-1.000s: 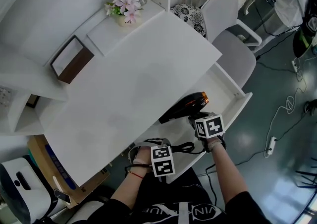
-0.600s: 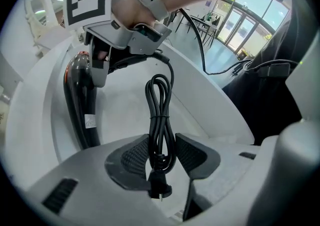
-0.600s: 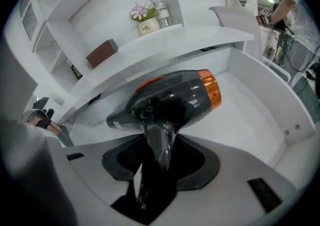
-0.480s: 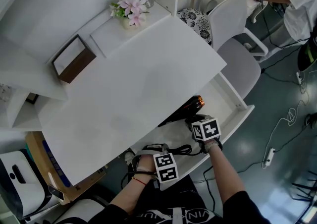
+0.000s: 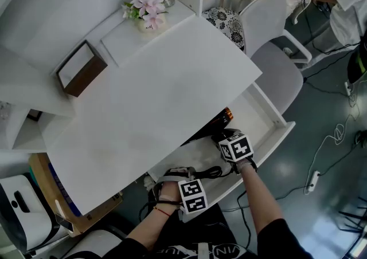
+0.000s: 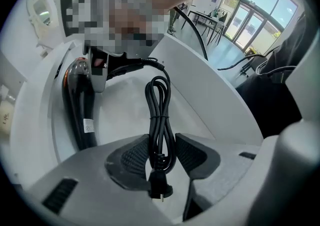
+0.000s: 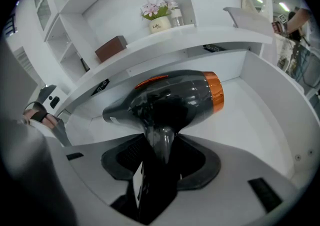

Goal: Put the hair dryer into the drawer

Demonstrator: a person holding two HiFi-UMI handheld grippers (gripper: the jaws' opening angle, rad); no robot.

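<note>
Fingers (image 7: 199, 162) of right gripper (image 7: 162, 160) pinch hair dryer (image 7: 172, 95) handle, jaws just easing wider. Left gripper (image 6: 159, 159) pinches bundled cord (image 6: 159, 105). Dryer inside open drawer (image 5: 261, 123). Risk: slackened grip drops dryer; cord snags rim.

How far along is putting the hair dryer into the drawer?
Done: the drawer is open and the hair dryer is low inside it. In hand: the right tongs, jaws just opening slightly, grip its handle; the left tongs pinch the bundled cord. Left: release both.
</note>
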